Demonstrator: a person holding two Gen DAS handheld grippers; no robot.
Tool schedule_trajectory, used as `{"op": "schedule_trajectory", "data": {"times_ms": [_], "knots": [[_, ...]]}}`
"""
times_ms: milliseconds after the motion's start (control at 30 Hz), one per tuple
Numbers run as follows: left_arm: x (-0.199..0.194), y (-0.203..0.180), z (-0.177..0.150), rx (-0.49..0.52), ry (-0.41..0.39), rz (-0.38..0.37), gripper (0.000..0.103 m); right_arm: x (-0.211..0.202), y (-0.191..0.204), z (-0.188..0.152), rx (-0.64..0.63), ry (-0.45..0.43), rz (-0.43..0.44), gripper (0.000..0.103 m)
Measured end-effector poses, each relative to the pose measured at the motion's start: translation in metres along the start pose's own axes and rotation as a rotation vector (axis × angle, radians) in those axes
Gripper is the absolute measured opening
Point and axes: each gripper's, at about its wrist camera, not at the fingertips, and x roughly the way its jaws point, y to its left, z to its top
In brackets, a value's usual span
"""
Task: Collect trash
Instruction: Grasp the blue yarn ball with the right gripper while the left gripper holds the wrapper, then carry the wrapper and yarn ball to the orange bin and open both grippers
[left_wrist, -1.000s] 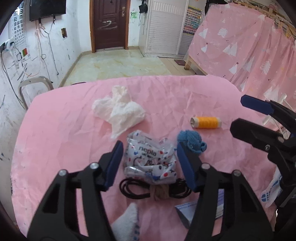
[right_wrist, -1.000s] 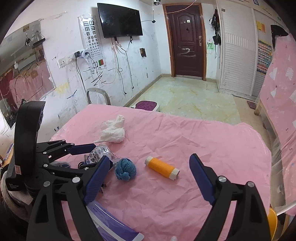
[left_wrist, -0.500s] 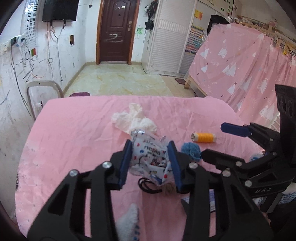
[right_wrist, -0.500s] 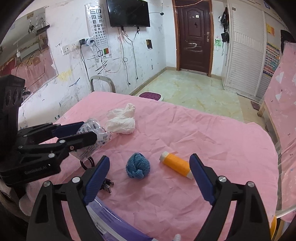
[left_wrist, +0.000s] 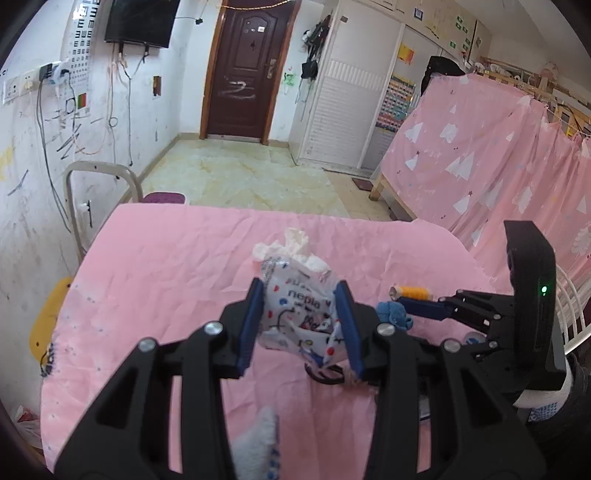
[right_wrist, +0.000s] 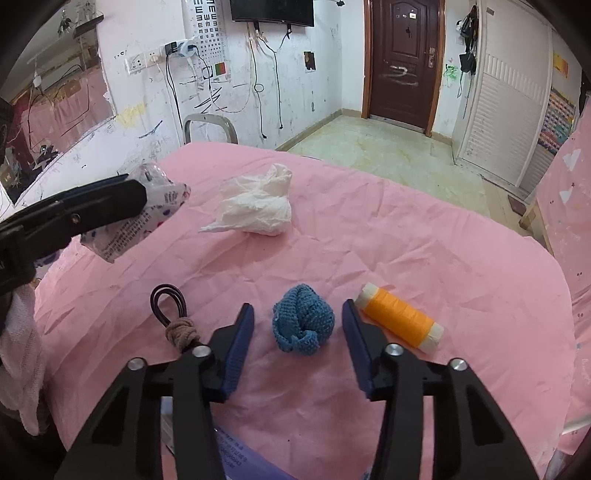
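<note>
Left hand-held gripper (left_wrist: 299, 291): narrow, pinched on the crinkly printed packet (left_wrist: 295, 306), lifted off the pink counter (right_wrist: 406, 240) in the middle of the left wrist view. Slippery wrap, so could slide out with a quick swing.

Right hand-held gripper (right_wrist: 297, 306): jaws just been closing, now narrow around the blue knit ball (right_wrist: 303, 325) at lower middle of the right wrist view. Looks like small gaps on both sides, though hard to be sure. Soft ball, so could squish and pop out if pinched off-centre.

Just right of it, the orange thread spool (right_wrist: 399, 321): round, easy to bump and send rolling. To the lower left, the black cable loop (right_wrist: 168, 299): could snag. Higher up, the white crumpled tissue (right_wrist: 258, 206), not yet picked up.
</note>
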Motion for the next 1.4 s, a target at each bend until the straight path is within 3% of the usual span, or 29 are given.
{"op": "schedule_trajectory", "data": {"times_ms": [33,533,900,1400], "knots": [[0.000,0.000,0.000,0.000,-0.002,-0.001,0.038,0.001,-0.001,-0.001,0.002,0.002,-0.005,0.019],[-0.015,-0.018,-0.005,0.039,-0.026,-0.023,0.038,-0.047,-0.021,-0.017,0.075,-0.124,-0.028,0.019],[-0.034,-0.049,-0.012,0.099,-0.053,-0.084,0.038,-0.101,-0.065,-0.042,0.218,-0.251,-0.174,0.019],[-0.031,-0.093,-0.024,0.175,-0.017,-0.172,0.038,-0.149,-0.125,-0.086,0.343,-0.304,-0.290,0.019]]}}
